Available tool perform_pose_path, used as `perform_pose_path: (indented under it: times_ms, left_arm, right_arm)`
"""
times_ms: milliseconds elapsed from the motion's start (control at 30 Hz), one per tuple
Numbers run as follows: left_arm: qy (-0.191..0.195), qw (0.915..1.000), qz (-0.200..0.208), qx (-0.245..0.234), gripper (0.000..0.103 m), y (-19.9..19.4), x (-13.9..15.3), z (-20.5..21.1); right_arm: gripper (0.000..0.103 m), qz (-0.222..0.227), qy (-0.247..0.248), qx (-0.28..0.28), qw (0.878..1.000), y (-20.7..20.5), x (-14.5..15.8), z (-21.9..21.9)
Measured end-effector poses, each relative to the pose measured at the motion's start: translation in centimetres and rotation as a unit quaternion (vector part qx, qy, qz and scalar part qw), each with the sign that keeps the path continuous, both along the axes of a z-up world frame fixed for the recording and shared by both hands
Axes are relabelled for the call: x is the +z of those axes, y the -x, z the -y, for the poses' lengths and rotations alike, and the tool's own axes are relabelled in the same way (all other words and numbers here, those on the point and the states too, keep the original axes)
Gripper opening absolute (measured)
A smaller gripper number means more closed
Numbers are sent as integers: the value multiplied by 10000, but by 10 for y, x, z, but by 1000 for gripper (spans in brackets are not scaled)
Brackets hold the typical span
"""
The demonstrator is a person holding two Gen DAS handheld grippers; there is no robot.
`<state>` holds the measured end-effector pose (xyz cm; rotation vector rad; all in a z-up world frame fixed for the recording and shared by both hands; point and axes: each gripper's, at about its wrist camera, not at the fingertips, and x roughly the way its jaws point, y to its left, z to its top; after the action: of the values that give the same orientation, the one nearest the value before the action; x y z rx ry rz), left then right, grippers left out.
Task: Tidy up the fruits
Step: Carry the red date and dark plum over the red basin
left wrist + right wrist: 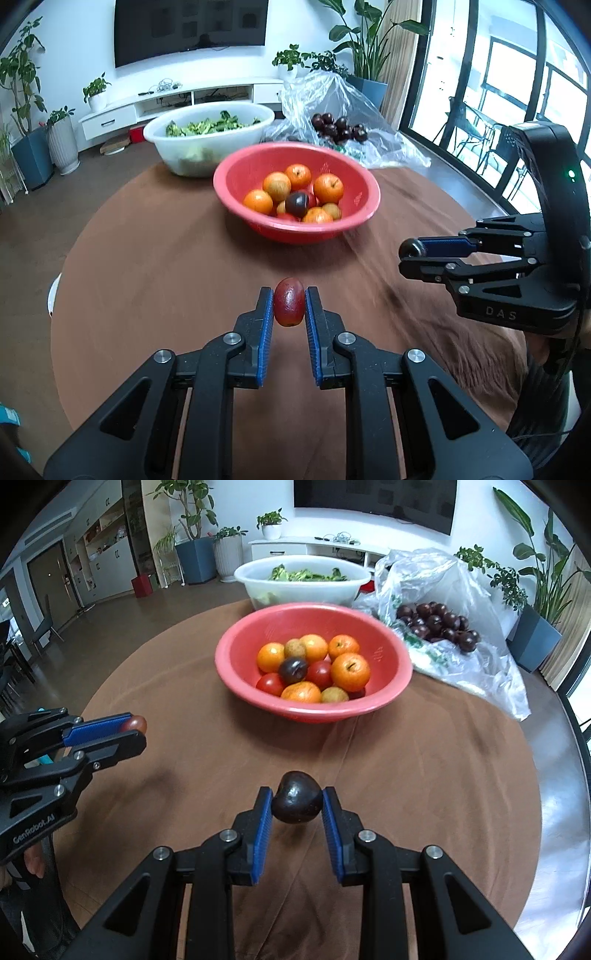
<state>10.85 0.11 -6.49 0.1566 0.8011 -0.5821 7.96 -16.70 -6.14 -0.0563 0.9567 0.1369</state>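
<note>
A small red tomato (289,302) and a dark plum (296,797) hang pinched above the table; oranges (349,672) fill the red bowl (236,664).

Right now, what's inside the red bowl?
The red bowl holds oranges, red tomatoes, small tan fruits and one dark plum. Anything beneath that pile is hidden.

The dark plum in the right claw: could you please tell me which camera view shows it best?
The right wrist view: there the dark plum fills the centre, clamped between both blue pads of the right claw. The left wrist view shows only its rounded end poking past that claw's tip, seen side-on.
</note>
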Motion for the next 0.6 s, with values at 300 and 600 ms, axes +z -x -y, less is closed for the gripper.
perform_pose_path:
  times_ms: [300,600]
  left_arm:
    - [-54,9997,235,-44,16,-26,22,16]
    - [-109,9992,392,-19,16,-73,38,38]
  right_arm:
    - [29,175,93,-139,9997,-6,15,12]
    - [29,452,157,-289,9984,-34,41,33]
